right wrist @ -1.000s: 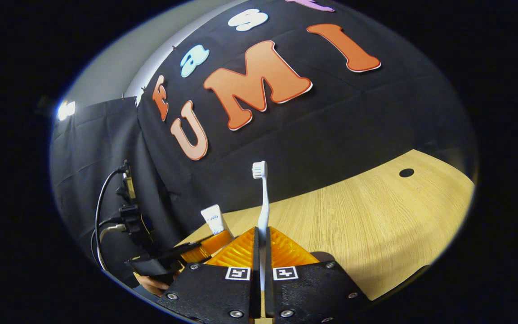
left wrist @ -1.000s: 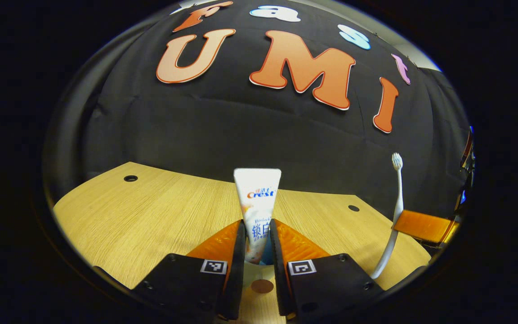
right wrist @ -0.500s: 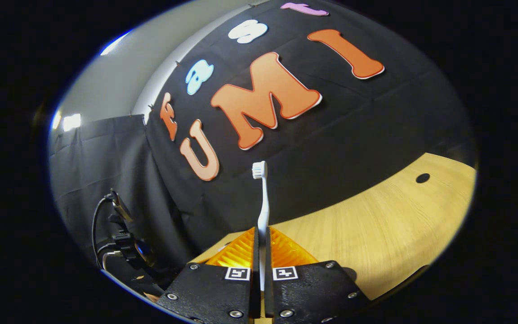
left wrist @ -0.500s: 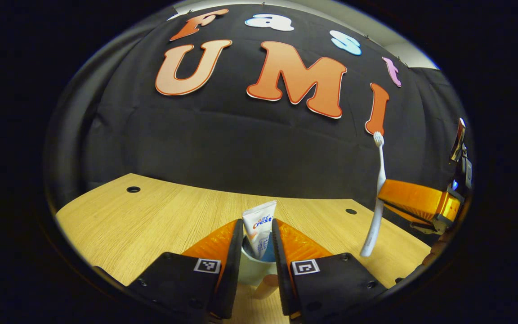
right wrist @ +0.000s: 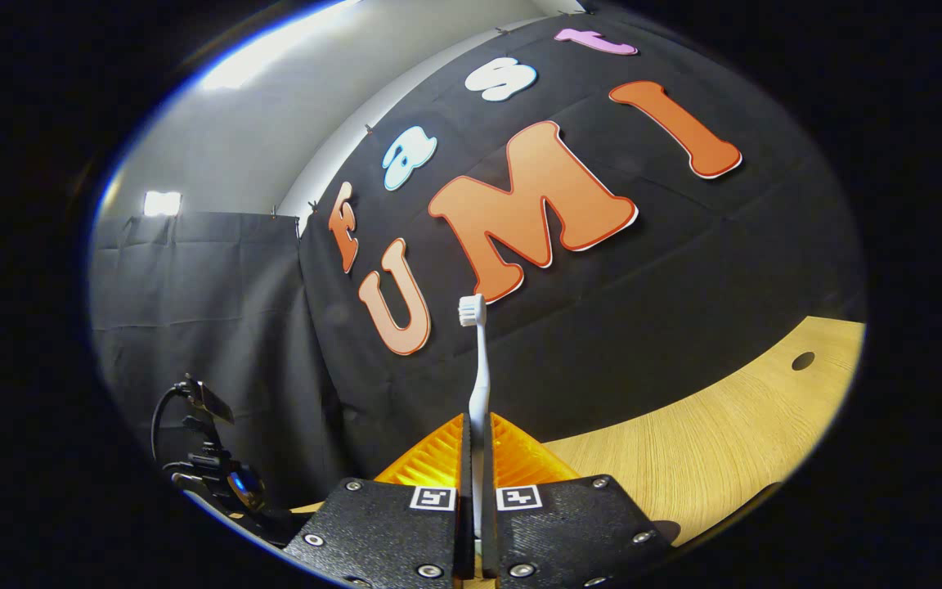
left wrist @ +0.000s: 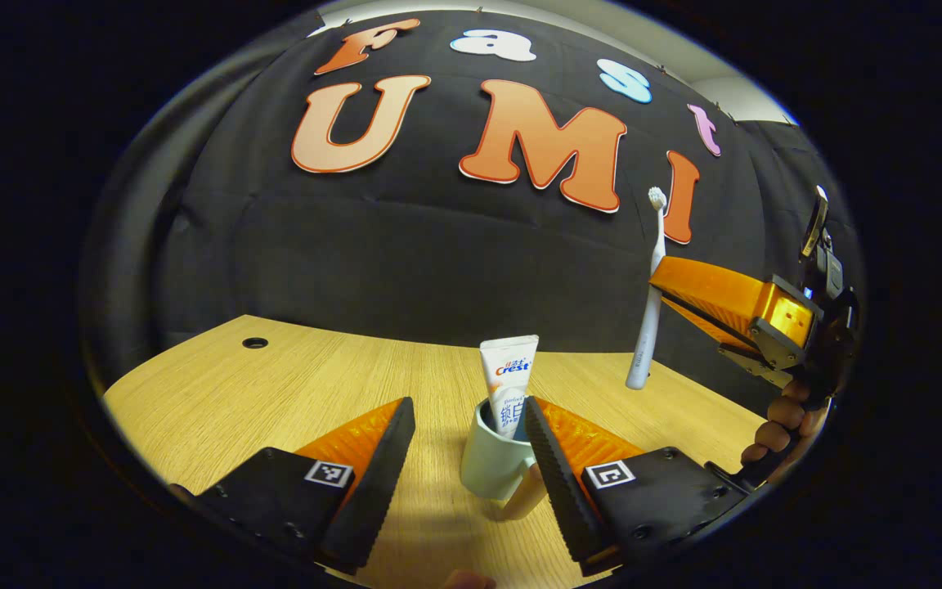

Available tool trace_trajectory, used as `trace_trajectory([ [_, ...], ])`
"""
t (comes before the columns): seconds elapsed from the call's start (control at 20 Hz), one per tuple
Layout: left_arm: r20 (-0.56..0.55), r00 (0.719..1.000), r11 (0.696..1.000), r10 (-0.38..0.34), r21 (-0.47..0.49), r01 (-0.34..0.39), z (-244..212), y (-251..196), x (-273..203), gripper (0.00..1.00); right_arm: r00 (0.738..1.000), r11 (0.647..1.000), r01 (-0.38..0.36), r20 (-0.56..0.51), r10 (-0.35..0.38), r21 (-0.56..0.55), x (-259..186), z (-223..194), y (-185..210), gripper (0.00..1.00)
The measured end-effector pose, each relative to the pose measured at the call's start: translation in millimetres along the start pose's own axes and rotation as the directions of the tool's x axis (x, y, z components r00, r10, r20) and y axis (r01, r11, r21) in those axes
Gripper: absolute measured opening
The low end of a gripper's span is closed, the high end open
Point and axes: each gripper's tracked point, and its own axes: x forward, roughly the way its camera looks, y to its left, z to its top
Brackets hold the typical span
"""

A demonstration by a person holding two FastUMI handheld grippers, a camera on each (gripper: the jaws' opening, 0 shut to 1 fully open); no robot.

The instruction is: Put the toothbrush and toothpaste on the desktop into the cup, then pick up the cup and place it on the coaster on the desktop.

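Clamping the light, stiff brush mid-handle, the right claw held firm; the left claw stood released around the cup.

Pale mint cup; white toothpaste; white toothbrush; light woodgrain desktop.

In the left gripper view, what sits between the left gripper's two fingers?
The pale cup stands on the desk between the open fingers, nearer the right-hand one, with the toothpaste tube upright inside it. Neither finger presses on it.
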Motion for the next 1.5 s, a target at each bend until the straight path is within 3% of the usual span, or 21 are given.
trace_trajectory([
  [0.1, 0.005, 1.000, 1.000, 0.009, 0.001, -0.009, 0, 5, -7, 0.95, 1.000, 1.000, -0.006, 0.016, 0.006, -0.004, 7, -2, 3, 0.04],
  [0.45, 0.006, 0.998, 0.998, 0.061, 0.017, -0.061, -8, 40, -15, 0.95, 1.000, 0.998, -0.009, 0.004, 0.009, -0.067, 22, -33, 7, 0.04],
  [0.7, -0.003, 0.997, 0.997, 0.076, 0.006, -0.076, -14, 44, -14, 0.95, 0.998, 0.994, 0.011, -0.061, -0.017, -0.107, 22, -64, -1, 0.04],
  [1.1, -0.017, 0.997, 0.997, 0.077, -0.008, -0.077, -14, 36, -18, 0.95, 0.989, 0.990, 0.023, -0.141, -0.043, -0.141, 14, -90, -7, 0.05],
  [1.35, -0.012, 0.997, 0.997, 0.074, 0.003, -0.074, -5, 25, -25, 0.94, 0.962, 0.989, 0.057, -0.258, -0.091, -0.136, -2, -113, -15, 0.06],
  [1.5, -0.008, 0.998, 0.998, 0.065, 0.011, -0.065, 1, 16, -27, 0.94, 0.958, 0.991, 0.064, -0.271, -0.095, -0.118, -11, -107, -17, 0.07],
])
